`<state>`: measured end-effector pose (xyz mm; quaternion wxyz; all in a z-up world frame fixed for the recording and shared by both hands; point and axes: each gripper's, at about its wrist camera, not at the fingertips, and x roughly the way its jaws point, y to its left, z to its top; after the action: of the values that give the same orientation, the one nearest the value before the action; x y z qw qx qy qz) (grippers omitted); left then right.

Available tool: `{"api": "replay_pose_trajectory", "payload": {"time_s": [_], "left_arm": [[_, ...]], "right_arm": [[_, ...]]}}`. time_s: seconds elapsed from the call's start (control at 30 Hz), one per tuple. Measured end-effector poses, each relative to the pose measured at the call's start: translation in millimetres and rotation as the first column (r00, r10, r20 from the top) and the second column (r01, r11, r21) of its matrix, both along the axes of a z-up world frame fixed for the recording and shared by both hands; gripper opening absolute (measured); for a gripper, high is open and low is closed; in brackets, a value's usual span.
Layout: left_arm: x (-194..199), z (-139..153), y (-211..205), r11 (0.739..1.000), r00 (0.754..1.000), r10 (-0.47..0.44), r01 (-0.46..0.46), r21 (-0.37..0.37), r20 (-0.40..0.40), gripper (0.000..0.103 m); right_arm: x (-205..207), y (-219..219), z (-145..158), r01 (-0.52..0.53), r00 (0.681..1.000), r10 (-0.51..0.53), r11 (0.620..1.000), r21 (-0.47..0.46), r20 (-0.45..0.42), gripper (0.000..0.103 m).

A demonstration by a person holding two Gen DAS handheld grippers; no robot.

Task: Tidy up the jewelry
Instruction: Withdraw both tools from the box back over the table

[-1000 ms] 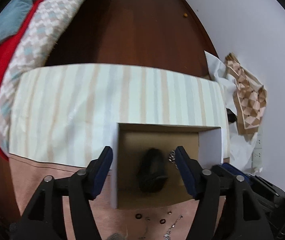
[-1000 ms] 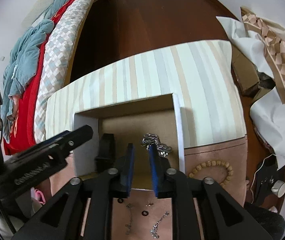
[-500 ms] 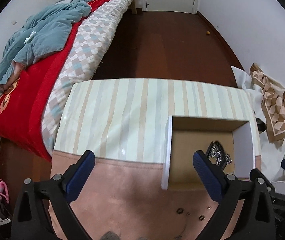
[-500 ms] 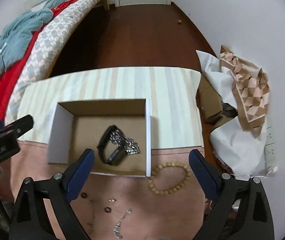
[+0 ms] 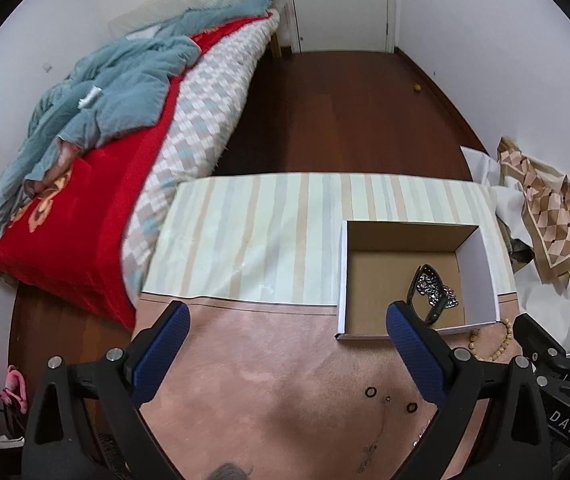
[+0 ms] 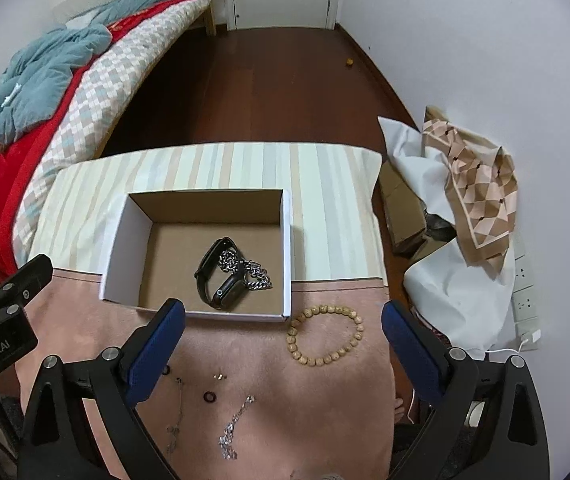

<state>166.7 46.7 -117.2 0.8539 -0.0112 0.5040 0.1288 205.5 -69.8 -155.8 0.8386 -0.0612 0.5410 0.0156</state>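
An open cardboard box (image 6: 289,240) stands on the table and holds a black watch (image 6: 221,280) and a silver chain (image 6: 255,274). It also shows in the left wrist view (image 5: 341,272). A wooden bead bracelet (image 6: 325,334) lies just right of the box. Small dark rings (image 6: 209,397), a thin necklace (image 6: 177,416) and a silver chain (image 6: 233,428) lie on the pink mat nearer me. My right gripper (image 6: 283,344) is open and empty above the mat. My left gripper (image 5: 289,350) is open and empty, left of the box.
The table has a striped cloth (image 6: 213,164) at the back and a pink mat (image 5: 277,360) in front. A bed (image 5: 85,140) lies at the left. Crumpled paper and patterned cloth (image 6: 473,184) lie on the floor at the right.
My right gripper has opened and let go of the silver chain into the box. Both grippers have drawn back and up from the box, and the left has opened wider.
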Motion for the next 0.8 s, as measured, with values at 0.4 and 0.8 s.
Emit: {"api": "replay_pose_trajectory", "payload": {"time_s": [0.4, 0.8], "left_arm": [[-56, 43, -6, 1.0, 0.997, -0.008, 0.007, 0.012, 0.077, 0.1], [-91, 14, -1, 0.998, 0.997, 0.029, -0.032, 0.048, 0.066, 0.1]], "right_arm": [[-54, 1, 60, -0.02, 0.994, 0.02, 1.0, 0.006, 0.106, 0.1], [-98, -15, 45, 0.004, 0.998, -0.011, 0.994, 0.11, 0.066, 0.1]]}}
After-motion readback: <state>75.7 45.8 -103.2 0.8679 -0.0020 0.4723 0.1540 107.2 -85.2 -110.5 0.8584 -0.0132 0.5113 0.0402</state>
